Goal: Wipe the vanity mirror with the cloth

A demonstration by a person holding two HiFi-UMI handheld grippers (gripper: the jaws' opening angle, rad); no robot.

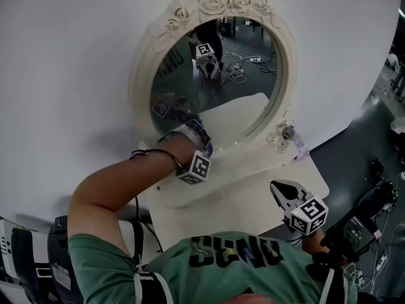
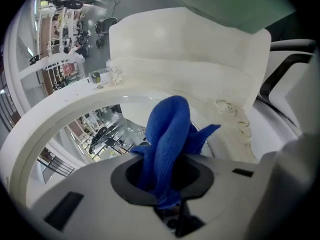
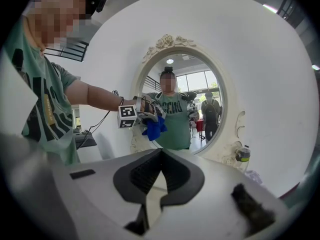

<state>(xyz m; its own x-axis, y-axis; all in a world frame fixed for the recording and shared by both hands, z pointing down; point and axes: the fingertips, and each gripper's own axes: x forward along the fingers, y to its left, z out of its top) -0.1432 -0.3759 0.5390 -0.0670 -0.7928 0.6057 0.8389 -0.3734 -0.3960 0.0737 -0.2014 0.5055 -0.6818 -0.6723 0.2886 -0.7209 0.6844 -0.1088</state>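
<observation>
The oval vanity mirror (image 1: 218, 75) in a cream rose-carved frame (image 1: 142, 75) stands on a white table (image 1: 253, 195). My left gripper (image 1: 190, 135) is at the lower left of the glass, shut on a blue cloth (image 1: 205, 145). In the left gripper view the bunched blue cloth (image 2: 170, 134) sticks out of the left gripper (image 2: 167, 171) against the mirror glass (image 2: 100, 129), just inside the frame (image 2: 55, 124). My right gripper (image 1: 285, 192) hovers over the table's front right, shut and empty. From the right gripper (image 3: 160, 159) I see the mirror (image 3: 187, 99), the left gripper (image 3: 142, 111) and the cloth (image 3: 154, 127).
A small bottle (image 1: 288, 132) stands at the frame's lower right foot, also in the right gripper view as a bottle (image 3: 243, 155). The table's front right corner (image 1: 319, 182) drops off to a dark floor with cables (image 1: 373, 201). A white wall (image 1: 69, 62) stands behind the mirror.
</observation>
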